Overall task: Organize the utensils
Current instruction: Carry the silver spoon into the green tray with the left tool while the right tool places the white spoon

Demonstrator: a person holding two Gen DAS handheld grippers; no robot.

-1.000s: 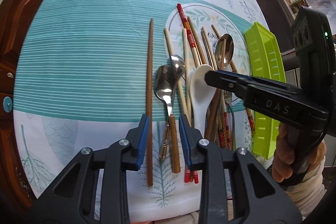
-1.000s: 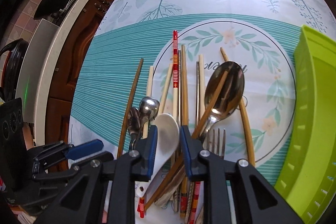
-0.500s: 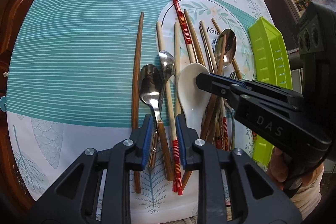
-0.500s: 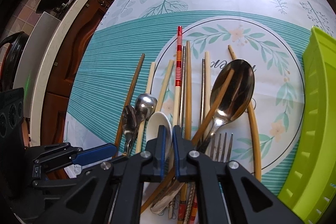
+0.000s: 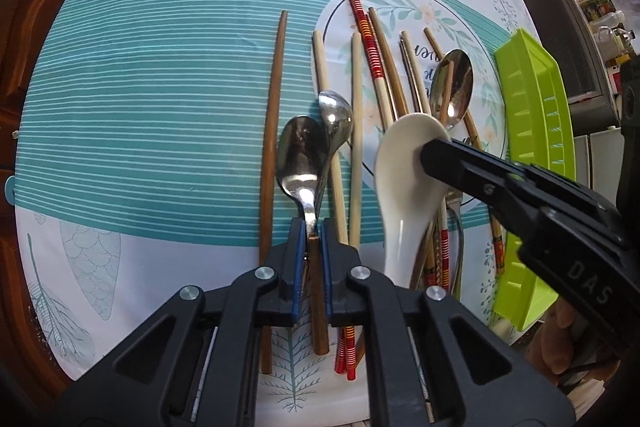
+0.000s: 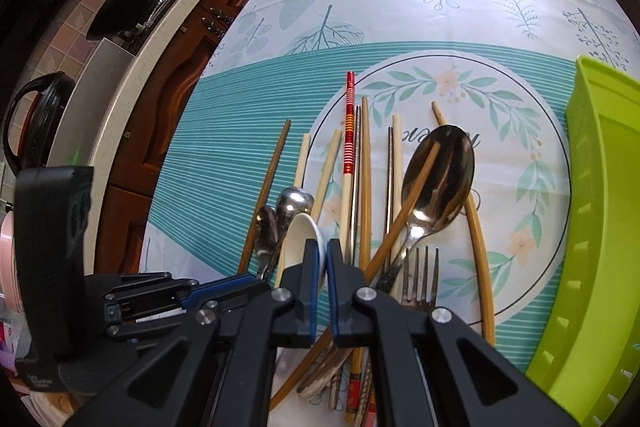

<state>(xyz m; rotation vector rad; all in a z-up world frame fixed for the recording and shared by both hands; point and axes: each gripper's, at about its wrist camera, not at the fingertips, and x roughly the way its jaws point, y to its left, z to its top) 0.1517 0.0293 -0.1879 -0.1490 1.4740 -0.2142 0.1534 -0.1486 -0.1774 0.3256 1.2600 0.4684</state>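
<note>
Several chopsticks, spoons and a fork (image 6: 420, 275) lie heaped on a leaf-print cloth. My left gripper (image 5: 311, 227) points steeply down; its jaws are closing, with the blue pads on the wooden handle of a steel spoon (image 5: 302, 155). A second small steel spoon (image 5: 335, 115) leans against it. My right gripper (image 6: 323, 247) is shut on the rim of the white ceramic spoon (image 6: 298, 239). In the left wrist view that spoon (image 5: 404, 179) is tipped up in the right gripper (image 5: 430, 155). A large steel spoon (image 6: 440, 179) lies under a brown chopstick.
A lime-green slotted tray (image 6: 600, 227) stands at the cloth's right edge and also appears in the left wrist view as the tray (image 5: 536, 115). A dark brown chopstick (image 5: 272, 131) lies alone at the left. A red-striped chopstick (image 6: 349, 131) points away. Wooden cabinets border the table.
Both grippers have shut. The left one slid left onto the steel spoon's wooden handle. The right one closed on the white spoon's rim, and that spoon now stands tilted up.
</note>
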